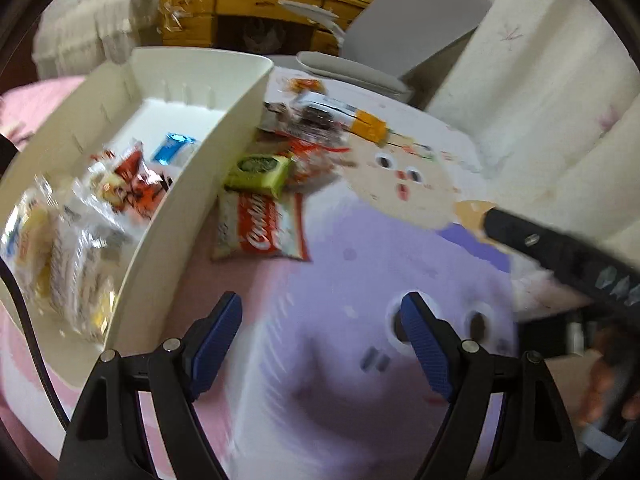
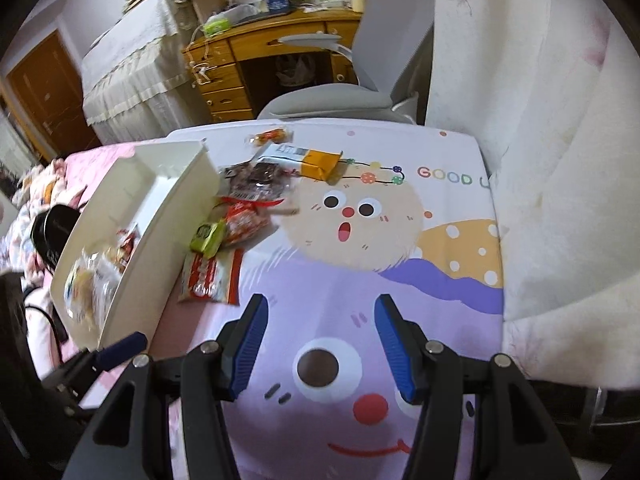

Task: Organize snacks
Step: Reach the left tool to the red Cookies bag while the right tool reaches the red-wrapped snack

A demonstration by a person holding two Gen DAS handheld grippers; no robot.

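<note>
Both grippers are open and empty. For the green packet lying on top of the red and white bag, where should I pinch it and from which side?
Judging by its pose, pinch the green packet across its short width at mid-body, coming from above with the right gripper. It rests on the red and white bag, and the white bin wall stands close on its left, so a low side approach looks cramped.

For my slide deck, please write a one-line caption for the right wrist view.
Open right gripper above cartoon bedsheet; snack packets lie beside white bin.

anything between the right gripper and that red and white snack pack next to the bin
Nothing visible does. The right gripper is open over bare cartoon bedsheet, and the red and white pack lies ahead to its left, beside the white bin.
</note>
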